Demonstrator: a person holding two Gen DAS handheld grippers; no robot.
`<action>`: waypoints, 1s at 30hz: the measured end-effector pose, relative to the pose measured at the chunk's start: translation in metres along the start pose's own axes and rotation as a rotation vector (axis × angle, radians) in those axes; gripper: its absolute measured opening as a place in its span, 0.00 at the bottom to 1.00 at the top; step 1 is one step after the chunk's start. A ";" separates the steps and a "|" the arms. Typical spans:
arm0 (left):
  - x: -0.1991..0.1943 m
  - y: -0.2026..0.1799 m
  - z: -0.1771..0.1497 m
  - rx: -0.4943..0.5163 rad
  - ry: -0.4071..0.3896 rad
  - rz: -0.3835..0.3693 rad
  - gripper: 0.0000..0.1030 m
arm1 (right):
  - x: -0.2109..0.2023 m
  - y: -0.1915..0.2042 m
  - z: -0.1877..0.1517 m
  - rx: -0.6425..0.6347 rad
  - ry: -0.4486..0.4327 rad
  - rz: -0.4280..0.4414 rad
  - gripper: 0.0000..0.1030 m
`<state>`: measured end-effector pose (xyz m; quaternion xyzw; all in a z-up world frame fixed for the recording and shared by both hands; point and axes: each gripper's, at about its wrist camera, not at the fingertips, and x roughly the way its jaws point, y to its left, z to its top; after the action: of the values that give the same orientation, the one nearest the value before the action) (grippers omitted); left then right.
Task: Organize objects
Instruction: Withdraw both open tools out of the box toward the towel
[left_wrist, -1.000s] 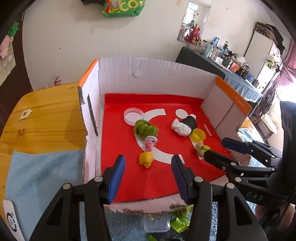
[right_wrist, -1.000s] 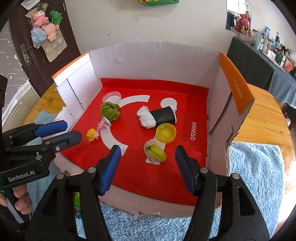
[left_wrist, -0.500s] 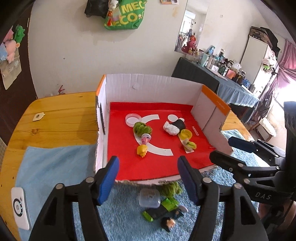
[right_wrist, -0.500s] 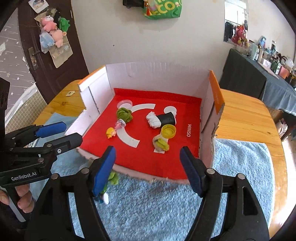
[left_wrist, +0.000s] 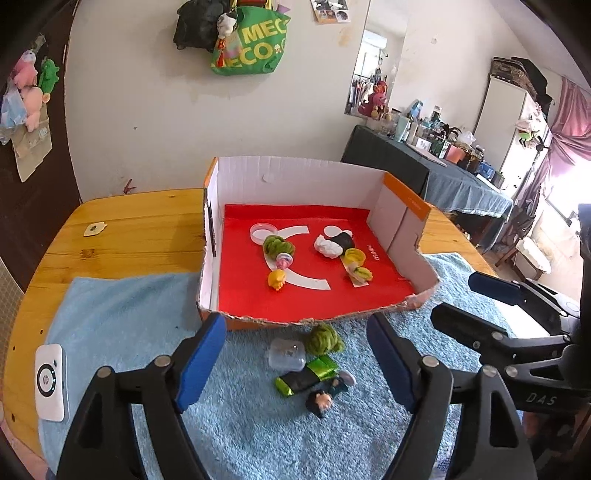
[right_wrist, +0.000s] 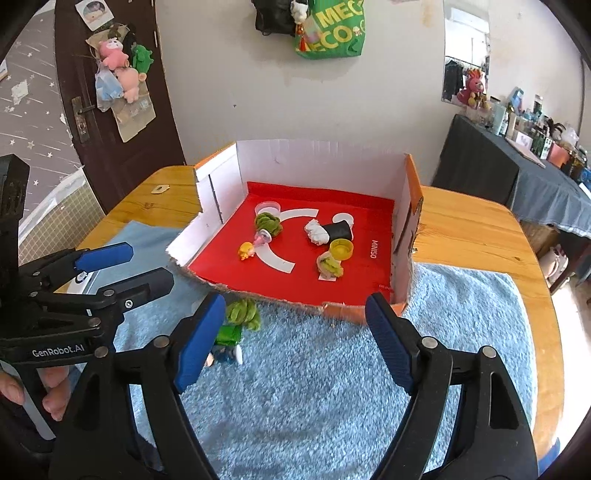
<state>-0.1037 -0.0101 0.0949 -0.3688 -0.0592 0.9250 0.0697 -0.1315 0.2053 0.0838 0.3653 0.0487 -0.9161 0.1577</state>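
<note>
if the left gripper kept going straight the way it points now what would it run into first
Most likely the small pile on the blue rug: the clear plastic cup and green packet, lying between the left gripper's opening, empty jaws. Depth is hard to judge.

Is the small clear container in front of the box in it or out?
Out: the clear container lies on the blue towel outside the box.

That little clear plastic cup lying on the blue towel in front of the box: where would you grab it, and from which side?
The clear cup lies tipped on the blue towel, beside the green yarn ball. Probably best to come from above with the left gripper, whose jaws are opening and empty, pinching across its round wall, one finger on its open left side.
</note>
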 end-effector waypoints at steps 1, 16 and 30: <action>-0.002 -0.001 -0.001 0.002 -0.002 0.000 0.78 | -0.003 0.001 -0.002 -0.001 -0.004 -0.001 0.76; -0.029 -0.012 -0.018 0.019 -0.022 -0.018 0.79 | -0.031 0.010 -0.019 0.005 -0.041 -0.008 0.79; -0.033 -0.003 -0.036 0.015 -0.015 -0.018 0.79 | -0.023 0.017 -0.028 -0.013 -0.021 -0.006 0.79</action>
<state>-0.0550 -0.0105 0.0921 -0.3608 -0.0560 0.9275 0.0801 -0.0920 0.2008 0.0796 0.3544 0.0540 -0.9201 0.1576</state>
